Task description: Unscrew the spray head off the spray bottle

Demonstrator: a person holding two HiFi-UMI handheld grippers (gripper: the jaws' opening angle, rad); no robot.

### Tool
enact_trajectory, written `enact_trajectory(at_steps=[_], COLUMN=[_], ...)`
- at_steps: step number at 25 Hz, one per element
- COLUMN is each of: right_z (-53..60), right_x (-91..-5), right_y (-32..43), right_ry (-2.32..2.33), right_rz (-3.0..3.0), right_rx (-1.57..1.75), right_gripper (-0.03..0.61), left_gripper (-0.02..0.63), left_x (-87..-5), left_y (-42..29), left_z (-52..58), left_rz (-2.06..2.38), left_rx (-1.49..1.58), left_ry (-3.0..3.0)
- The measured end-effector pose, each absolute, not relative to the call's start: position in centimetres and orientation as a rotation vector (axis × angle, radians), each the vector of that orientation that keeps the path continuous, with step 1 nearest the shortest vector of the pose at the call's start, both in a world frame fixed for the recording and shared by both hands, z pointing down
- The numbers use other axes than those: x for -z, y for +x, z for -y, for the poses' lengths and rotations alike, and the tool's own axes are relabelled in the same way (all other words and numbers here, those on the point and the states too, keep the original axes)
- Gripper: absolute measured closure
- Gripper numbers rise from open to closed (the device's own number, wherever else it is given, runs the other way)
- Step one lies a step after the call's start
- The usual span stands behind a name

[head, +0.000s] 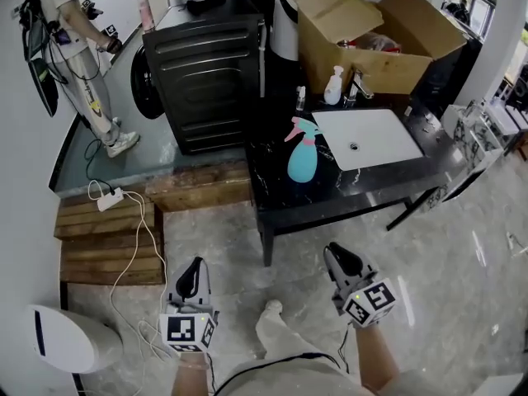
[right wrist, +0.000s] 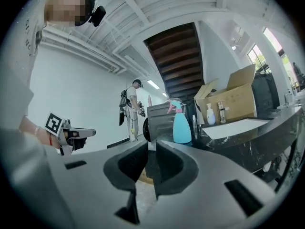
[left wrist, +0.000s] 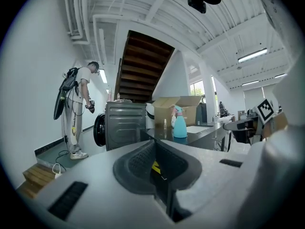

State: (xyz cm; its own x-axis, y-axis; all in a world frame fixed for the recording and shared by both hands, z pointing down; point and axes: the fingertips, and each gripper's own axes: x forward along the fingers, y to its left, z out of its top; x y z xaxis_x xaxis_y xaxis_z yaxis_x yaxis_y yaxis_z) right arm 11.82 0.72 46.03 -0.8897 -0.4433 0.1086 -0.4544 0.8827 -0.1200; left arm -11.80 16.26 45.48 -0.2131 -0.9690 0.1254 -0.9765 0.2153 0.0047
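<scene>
Nothing is done yet. The spray bottle [head: 302, 162] stands upright on the black counter [head: 285, 203] in the centre of the head view, just left of the white sink [head: 388, 139]. Its pink spray head [head: 300, 130] looks fully screwed on, though it's small from here. My left gripper [head: 192, 272], lower left, has its jaws together. My right gripper [head: 341, 257], lower right, has its jaws slightly apart with nothing between them. Both are well short of the counter, so reaching, gripping and unscrewing are all left.

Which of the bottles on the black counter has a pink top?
The blue spray bottle beside the sink. The white pump bottle and the small bottle behind it, by the cardboard box, have none.
</scene>
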Motion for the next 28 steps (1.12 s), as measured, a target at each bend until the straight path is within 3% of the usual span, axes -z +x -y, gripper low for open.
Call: enact_trajectory(at_steps=[18, 28], right_z=[9.6, 11.9], right_x=[-44.6, -43.0], right_y=[6.1, 4.4], right_ry=[0.762, 0.817], right_rz=[2.952, 2.942], right_rx=[-0.165, -0.127], right_gripper=[0.519, 0.52], left_gripper=[0.601, 0.6], left_x=[-45.8, -45.6], left_y=[-14.3, -9.7], left_z=[-2.6, 4.4], left_rz=[2.164, 1.868], left_rx=[-0.048, -0.034], left_ry=[2.116, 2.378])
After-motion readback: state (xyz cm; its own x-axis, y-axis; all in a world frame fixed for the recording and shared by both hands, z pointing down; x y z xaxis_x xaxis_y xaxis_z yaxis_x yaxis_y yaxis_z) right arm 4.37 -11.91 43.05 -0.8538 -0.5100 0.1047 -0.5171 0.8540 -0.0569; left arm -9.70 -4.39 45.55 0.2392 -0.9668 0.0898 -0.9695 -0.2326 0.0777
